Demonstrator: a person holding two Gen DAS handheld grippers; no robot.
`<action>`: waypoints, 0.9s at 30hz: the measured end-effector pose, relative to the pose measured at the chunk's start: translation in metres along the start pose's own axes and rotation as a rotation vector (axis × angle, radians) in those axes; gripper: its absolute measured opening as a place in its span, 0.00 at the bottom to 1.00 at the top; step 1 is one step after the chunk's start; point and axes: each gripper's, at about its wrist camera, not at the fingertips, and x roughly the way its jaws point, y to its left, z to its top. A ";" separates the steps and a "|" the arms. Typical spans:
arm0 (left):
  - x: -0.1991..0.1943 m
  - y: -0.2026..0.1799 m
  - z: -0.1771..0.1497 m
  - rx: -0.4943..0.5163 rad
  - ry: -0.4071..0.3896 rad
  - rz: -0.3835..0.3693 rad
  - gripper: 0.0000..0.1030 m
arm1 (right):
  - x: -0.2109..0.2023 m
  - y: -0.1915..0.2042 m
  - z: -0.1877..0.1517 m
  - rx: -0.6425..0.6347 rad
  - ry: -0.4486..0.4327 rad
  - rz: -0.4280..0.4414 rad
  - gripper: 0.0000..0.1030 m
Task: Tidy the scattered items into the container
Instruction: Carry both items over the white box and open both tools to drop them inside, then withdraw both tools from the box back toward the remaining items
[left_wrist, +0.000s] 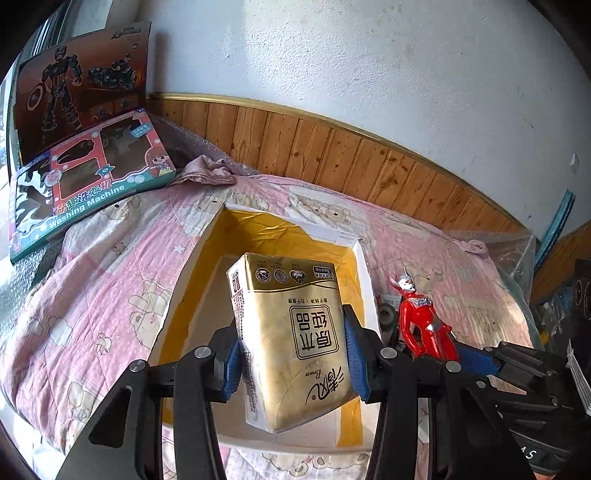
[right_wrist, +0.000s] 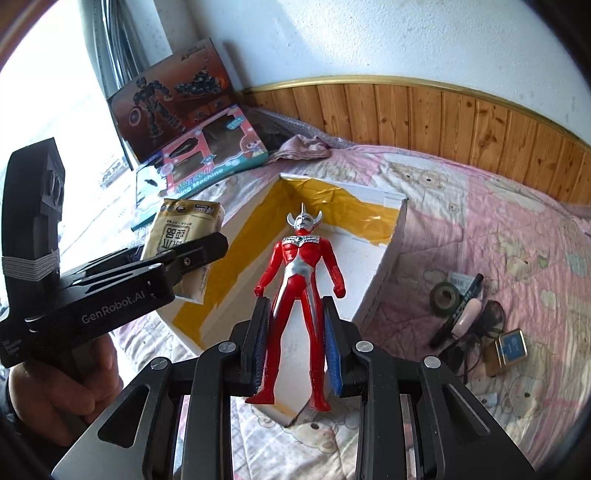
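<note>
I had left gripper (left_wrist: 293, 350) clamping tissue pack (left_wrist: 291, 339), right gripper (right_wrist: 297, 345) clamping red figure (right_wrist: 299, 295), both over box (right_wrist: 391, 236).

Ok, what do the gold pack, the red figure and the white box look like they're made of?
Gold pack: looks like thin glossy plastic film, given its sheen and creases under the left gripper.
Red figure: probably smooth moulded plastic or vinyl, with shiny highlights.
White box: seemingly matte cardboard or foam board, with glossy yellow tape inside.
</note>
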 end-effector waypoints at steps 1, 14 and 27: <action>0.007 0.002 0.004 -0.002 0.014 0.003 0.47 | 0.007 -0.002 0.006 0.003 0.008 0.001 0.27; 0.104 0.022 0.041 -0.020 0.187 0.066 0.47 | 0.089 -0.028 0.066 -0.038 0.089 -0.022 0.28; 0.158 0.035 0.051 -0.009 0.243 0.129 0.56 | 0.107 -0.050 0.070 0.040 0.070 0.047 0.43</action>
